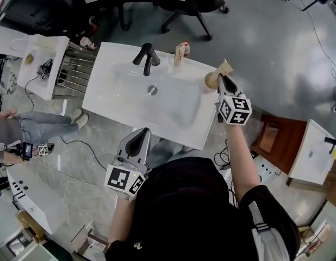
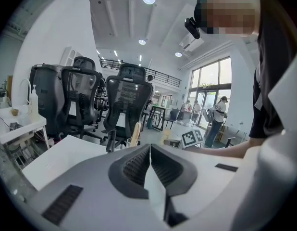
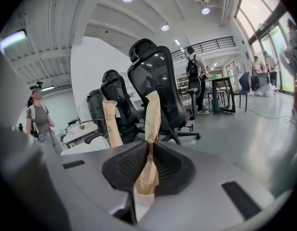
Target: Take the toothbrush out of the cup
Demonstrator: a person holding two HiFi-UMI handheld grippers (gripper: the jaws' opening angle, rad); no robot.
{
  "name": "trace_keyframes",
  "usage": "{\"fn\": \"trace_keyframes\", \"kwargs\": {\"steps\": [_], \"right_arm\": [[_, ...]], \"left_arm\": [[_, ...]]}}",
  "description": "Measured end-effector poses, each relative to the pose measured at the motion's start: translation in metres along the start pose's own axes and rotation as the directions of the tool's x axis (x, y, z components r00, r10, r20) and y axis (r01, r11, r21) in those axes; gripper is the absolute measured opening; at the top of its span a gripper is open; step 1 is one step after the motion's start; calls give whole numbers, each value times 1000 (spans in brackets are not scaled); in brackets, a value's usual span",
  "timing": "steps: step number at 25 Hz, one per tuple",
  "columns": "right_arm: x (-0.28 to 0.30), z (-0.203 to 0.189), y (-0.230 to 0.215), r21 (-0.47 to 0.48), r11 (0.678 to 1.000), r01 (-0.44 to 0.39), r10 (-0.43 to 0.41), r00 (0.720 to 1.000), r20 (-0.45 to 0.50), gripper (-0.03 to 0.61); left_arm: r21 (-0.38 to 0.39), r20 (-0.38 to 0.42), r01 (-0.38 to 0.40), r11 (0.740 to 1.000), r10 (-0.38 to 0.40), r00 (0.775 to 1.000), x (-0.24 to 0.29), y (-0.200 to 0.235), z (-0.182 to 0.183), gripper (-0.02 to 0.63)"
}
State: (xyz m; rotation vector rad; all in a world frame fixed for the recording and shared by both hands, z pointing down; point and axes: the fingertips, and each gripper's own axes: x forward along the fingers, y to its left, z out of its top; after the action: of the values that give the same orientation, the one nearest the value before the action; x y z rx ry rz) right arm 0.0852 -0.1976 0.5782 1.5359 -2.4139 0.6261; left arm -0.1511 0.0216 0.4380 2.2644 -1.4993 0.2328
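Right gripper (image 3: 149, 150) clamped on the paper-wrapped toothbrush (image 3: 152, 110), long axis upright, free end pointing up (left gripper (image 2: 149, 150) jaws pressed together, empty).

Held the right arm (image 1: 238, 156) stretched forward, elbow nearly straight, right gripper (image 1: 224, 81) tipped slightly downward, jaws clamped on the paper-wrapped toothbrush (image 3: 152, 113). Held the left gripper (image 1: 141, 136) close before the body, also tipped slightly downward, left arm (image 1: 119, 217) bent, jaws pressed fully together.
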Motion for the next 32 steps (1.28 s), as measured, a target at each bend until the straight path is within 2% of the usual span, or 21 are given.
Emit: {"fn": "trace_keyframes", "kwargs": {"steps": [7, 15, 24, 32], "right_arm": [[-19, 29, 12, -53, 998, -14, 16, 999, 46, 54], [-54, 78, 32, -99, 995, -17, 28, 994, 107, 54], [-108, 117, 59, -103, 995, -1, 15, 991, 136, 52], [-159, 131, 73, -68, 997, 29, -16, 982, 189, 52]], "left_arm": [[4, 27, 28, 1000, -28, 999, 3, 2, 5, 23], [12, 70, 98, 995, -98, 993, 13, 4, 19, 23], [45, 113, 186, 981, -190, 975, 33, 2, 46, 23], [50, 126, 233, 971, -238, 963, 43, 3, 56, 23]]}}
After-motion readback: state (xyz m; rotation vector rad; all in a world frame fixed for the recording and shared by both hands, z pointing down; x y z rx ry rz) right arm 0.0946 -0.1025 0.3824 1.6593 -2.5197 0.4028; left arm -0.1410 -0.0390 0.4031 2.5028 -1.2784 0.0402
